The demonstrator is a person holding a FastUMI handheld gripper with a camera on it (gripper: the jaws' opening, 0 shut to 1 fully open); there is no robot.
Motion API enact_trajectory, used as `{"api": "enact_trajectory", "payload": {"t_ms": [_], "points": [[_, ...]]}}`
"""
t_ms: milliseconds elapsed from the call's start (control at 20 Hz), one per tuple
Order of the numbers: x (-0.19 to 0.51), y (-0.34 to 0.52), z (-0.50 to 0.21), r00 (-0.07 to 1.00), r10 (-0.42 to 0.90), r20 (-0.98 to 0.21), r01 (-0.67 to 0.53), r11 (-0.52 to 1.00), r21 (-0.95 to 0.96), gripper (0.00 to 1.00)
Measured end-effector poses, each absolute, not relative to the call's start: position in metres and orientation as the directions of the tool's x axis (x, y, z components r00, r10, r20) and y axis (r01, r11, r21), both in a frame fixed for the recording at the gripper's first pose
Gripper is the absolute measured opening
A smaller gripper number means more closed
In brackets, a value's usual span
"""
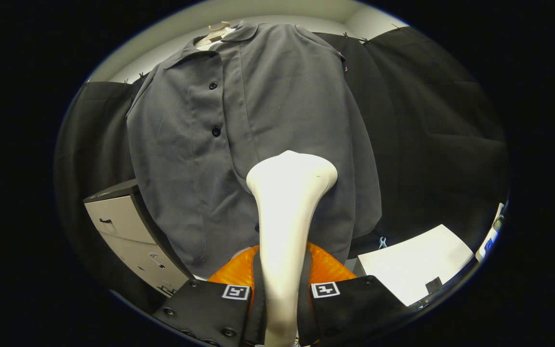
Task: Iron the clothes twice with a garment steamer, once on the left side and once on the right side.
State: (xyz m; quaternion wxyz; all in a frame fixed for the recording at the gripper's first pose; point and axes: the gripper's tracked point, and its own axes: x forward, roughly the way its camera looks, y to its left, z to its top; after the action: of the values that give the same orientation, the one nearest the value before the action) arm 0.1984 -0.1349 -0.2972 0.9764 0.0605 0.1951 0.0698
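Jaws tight on steamer (284, 217), its head hiding the shirt's (258, 120) lower placket.

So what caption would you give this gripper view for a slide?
Fingers clamp a white steamer, its head held against the lower front of a grey shirt on a hanger.

Probably a lab booth: black cloth wall (431, 125), grey drawer cabinet (128, 231), white table (417, 265).

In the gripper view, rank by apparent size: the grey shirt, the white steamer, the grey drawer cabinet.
1. Grey shirt, largest.
2. White steamer, gripped between the gripper fingers; nearness to the camera inflates it.
3. Drawer cabinet, partly hidden.
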Motion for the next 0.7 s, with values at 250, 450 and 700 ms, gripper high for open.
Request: {"api": "enact_trajectory", "payload": {"t_ms": [250, 450, 700], "points": [[0.186, -0.135, -0.284, 0.920, 0.157, -0.358, -0.120, 0.985, 0.124, 0.33], [0.170, -0.128, -0.259, 0.931, 0.167, -0.326, -0.135, 0.984, 0.117, 0.32], [0.148, -0.109, -0.216, 0.949, 0.185, -0.257, -0.159, 0.980, 0.116, 0.33]]}}
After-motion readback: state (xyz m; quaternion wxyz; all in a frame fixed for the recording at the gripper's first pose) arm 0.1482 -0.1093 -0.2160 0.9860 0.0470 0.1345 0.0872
